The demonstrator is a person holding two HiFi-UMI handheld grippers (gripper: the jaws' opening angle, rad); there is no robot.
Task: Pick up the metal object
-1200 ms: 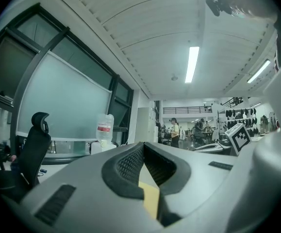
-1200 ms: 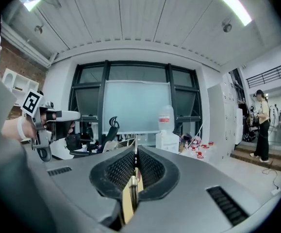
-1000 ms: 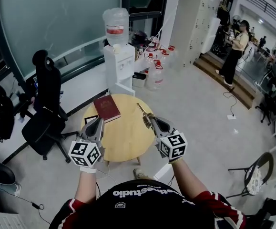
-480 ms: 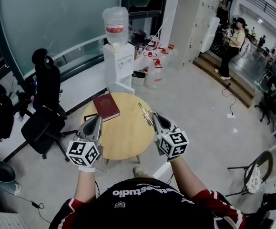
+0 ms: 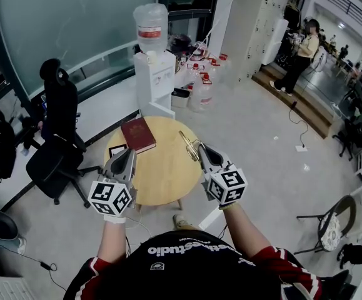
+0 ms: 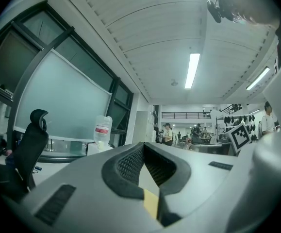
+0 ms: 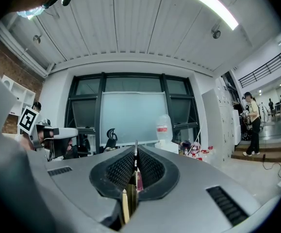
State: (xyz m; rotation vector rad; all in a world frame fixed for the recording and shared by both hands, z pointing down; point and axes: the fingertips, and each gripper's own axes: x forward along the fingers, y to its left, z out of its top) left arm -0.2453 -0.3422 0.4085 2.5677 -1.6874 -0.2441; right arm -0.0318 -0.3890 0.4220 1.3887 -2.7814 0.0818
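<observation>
A slim brass-coloured metal object (image 5: 189, 145) sticks out forward and to the left from my right gripper (image 5: 201, 149), which is shut on it above the right side of the round wooden table (image 5: 168, 177). In the right gripper view the metal object (image 7: 136, 160) shows as a thin blade pinched between the ribbed pads of the right gripper (image 7: 135, 152). My left gripper (image 5: 129, 154) hangs over the table's left edge. Its jaws meet at the tips with nothing between them, as the left gripper (image 6: 143, 144) also shows in its own view.
A dark red book (image 5: 137, 134) lies at the table's far left, with a small black-framed card (image 5: 114, 150) beside it. Behind the table stand a water dispenser (image 5: 152, 74) and several water bottles (image 5: 202, 91). A black office chair (image 5: 59, 136) is at the left. A person (image 5: 298, 58) stands far right.
Both grippers stay nearly where they were, and the right one keeps its hold on the metal object. The head view has shifted slightly, and the distant person has moved a little.
</observation>
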